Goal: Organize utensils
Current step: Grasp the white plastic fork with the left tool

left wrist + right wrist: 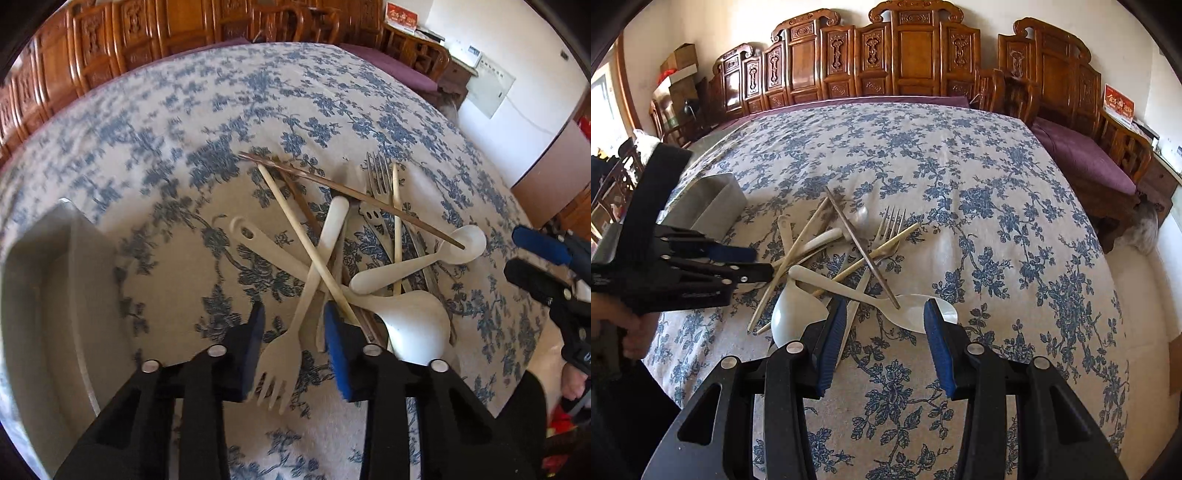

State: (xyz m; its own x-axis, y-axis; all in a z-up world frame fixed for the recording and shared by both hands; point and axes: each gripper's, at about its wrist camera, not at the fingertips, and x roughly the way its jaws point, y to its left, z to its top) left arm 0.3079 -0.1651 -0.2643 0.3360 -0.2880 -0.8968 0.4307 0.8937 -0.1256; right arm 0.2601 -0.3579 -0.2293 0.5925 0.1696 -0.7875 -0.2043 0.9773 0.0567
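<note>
A table covered with a cloth [997, 229] printed in blue flowers fills both views, with carved wooden benches [916, 62] behind it. In the middle of the cloth lies the pile of utensils [354, 251], all crossed over each other: pale spoons, a metal fork [378, 177], pale and dark chopsticks, and a cream plastic fork [286, 343] with its tines toward the near edge.

The left gripper [295, 350] is down over this plastic fork. The handle passes between its two blue pads, but there is a gap on each side, so the fingers are not pressing on it yet; they are half open around it. The right gripper [886, 350] hangs above the near side of the pile, over the bowl of a white spoon [916, 314]. Its fingers stand apart and hold nothing.

A grey tray [48, 295] stands just beside the pile, on the left in the left wrist view. As far as I can see inside, it is empty, though part of it is hidden. So I judge that the task is at its beginning: no utensil is sorted, the whole pile is left, and the plastic fork seems to be the first piece to take
</note>
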